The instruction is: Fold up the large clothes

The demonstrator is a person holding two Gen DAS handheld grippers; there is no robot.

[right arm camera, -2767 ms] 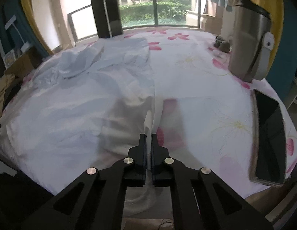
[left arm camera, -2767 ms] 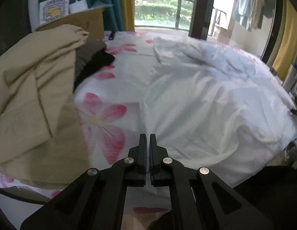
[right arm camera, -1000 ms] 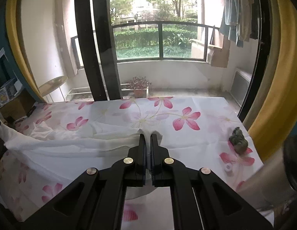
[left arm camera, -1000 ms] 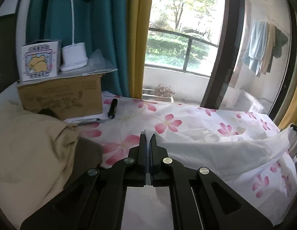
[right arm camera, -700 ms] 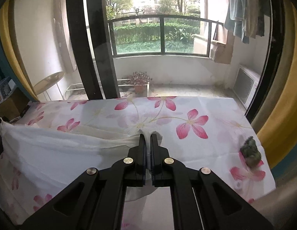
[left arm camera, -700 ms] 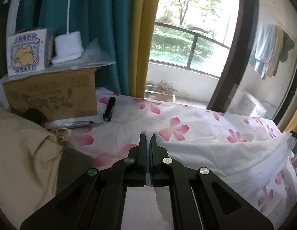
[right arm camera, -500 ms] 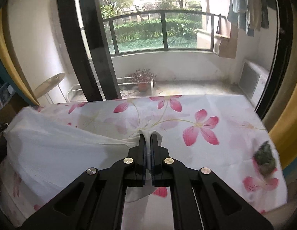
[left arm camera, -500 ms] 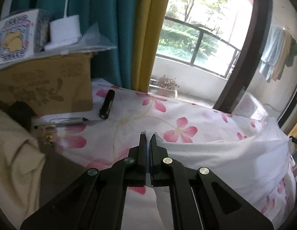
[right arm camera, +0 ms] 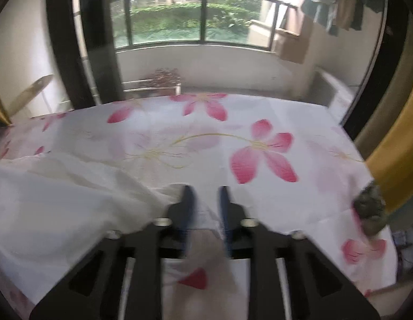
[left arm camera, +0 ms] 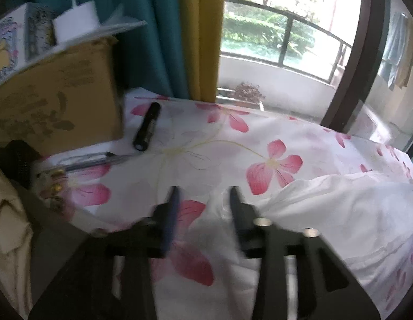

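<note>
Left wrist view: the left gripper (left arm camera: 203,197) is standing wide open, gripping nothing; the right gripper (right arm camera: 205,197) likewise. The white garment (left arm camera: 339,213) is lying on the floral sheet (left arm camera: 206,144); thin, limp fabric, likely best pinched at corners.

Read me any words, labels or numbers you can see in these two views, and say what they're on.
No text can be read.
Cardboard box: dark printed marks, too blurred to read.
Small carton on top of it: cartoon picture, any lettering too blurred.
Black torch: label too small.
Right view: no text.
</note>
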